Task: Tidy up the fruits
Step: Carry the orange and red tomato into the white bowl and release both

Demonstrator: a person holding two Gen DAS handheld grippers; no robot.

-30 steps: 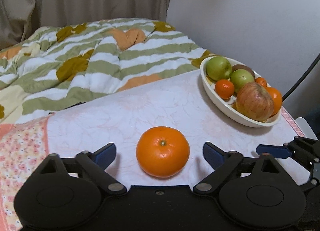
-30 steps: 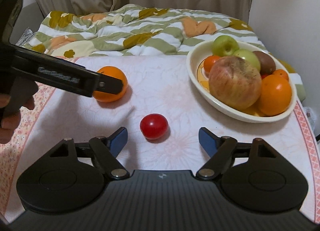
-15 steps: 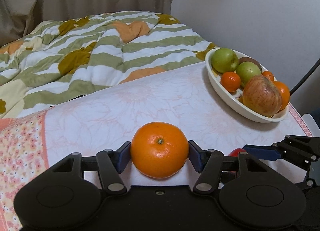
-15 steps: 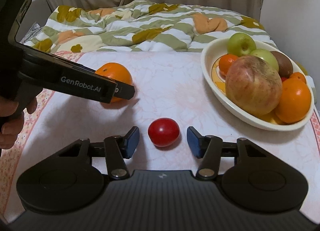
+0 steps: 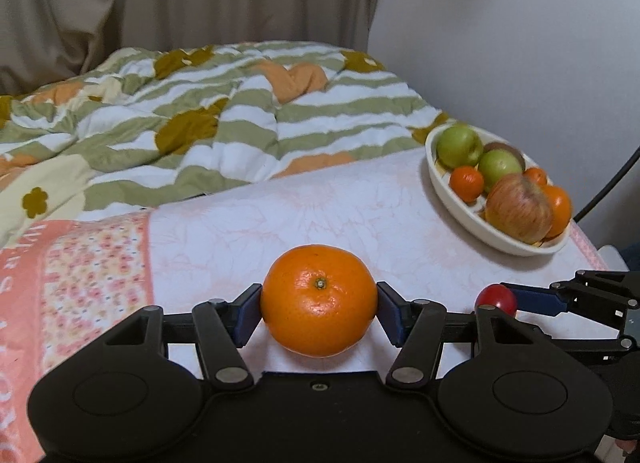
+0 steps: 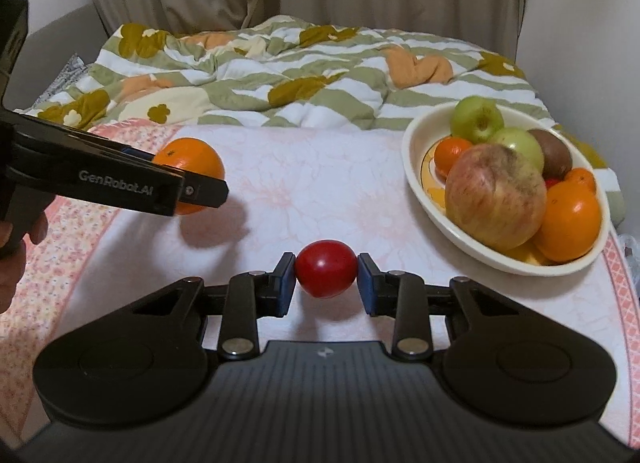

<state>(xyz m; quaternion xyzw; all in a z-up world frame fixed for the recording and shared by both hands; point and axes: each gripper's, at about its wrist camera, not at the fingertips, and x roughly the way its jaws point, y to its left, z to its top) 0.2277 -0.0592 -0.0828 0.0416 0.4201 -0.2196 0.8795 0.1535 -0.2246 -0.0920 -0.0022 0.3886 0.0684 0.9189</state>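
while only the right view shows a kiwi (image 6: 550,155) in the bowl (image 6: 416,167), both tools have closed since earlier — left tool (image 5: 319,313) clamps the orange (image 5: 319,305), right tool (image 6: 326,283) the tomato (image 6: 326,267) — both lifted off the surface (image 6: 320,187).

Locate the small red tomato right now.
The tomato sits low and central in the right wrist view, clamped in the right gripper, left of the fruit bowl.

My matt black plastic claw (image 5: 319,313) pinches a dimpled, glossy orange (image 5: 319,305). Lower right, the tomato (image 6: 326,269) shines smooth. The bowl (image 6: 416,167) looks glazed; the tablecloth (image 6: 320,191) is soft printed cloth.
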